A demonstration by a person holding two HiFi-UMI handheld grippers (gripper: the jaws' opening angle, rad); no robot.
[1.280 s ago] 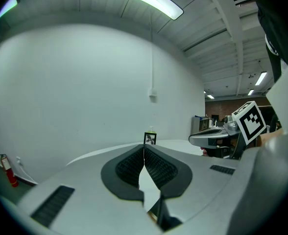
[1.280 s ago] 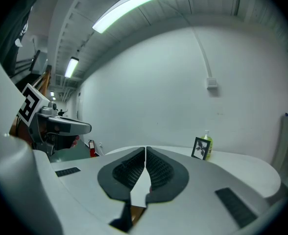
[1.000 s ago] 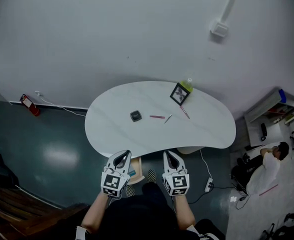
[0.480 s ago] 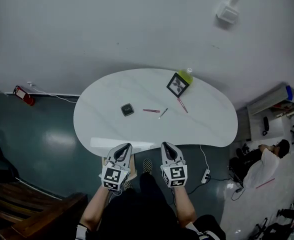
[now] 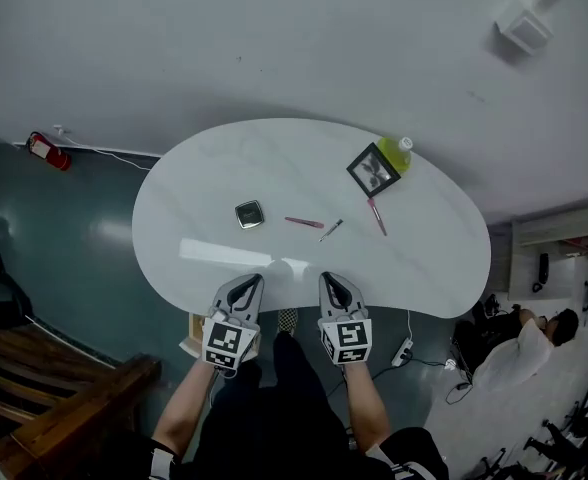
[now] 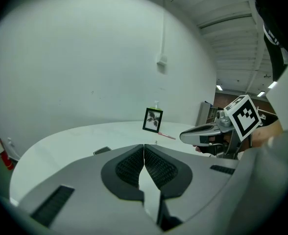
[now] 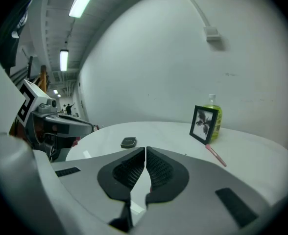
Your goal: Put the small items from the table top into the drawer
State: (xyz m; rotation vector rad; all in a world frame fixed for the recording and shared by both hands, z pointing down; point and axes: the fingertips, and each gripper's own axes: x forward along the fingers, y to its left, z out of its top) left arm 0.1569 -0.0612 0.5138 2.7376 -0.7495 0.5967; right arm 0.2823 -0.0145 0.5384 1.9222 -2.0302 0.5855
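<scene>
the person stands at the near edge of the white kidney-shaped counter point(image 5: 224, 168), a gripper in each hand held side by side, tips reaching just over the rim. the left gripper point(image 5: 249, 281) has its fingers pressed together with nothing between them, and the right gripper point(image 5: 326, 278) is the same, fingers shut tight on nothing. all the small items lie out on the counter top, well apart from both grippers: a small dark square case point(image 5: 249, 214) toward the left, a pink pen point(image 5: 305, 222) just right of it, a short silvery pen point(image 5: 331, 230) lying at a slant close beside that, and a second pink pen point(image 5: 376, 216) further right. behind that last pen a black photo frame point(image 5: 373, 170) stands upright, with a green bottle point(image 5: 398, 153) just behind it near the far edge. a pale wooden corner point(image 5: 192, 333) peeks out below the near rim beside the left arm; whether that is the drawer i cannot tell. a red fire extinguisher point(image 5: 42, 149) sits by the wall on the left, and a power strip point(image 5: 402, 352) lies on the floor to the right.
</scene>
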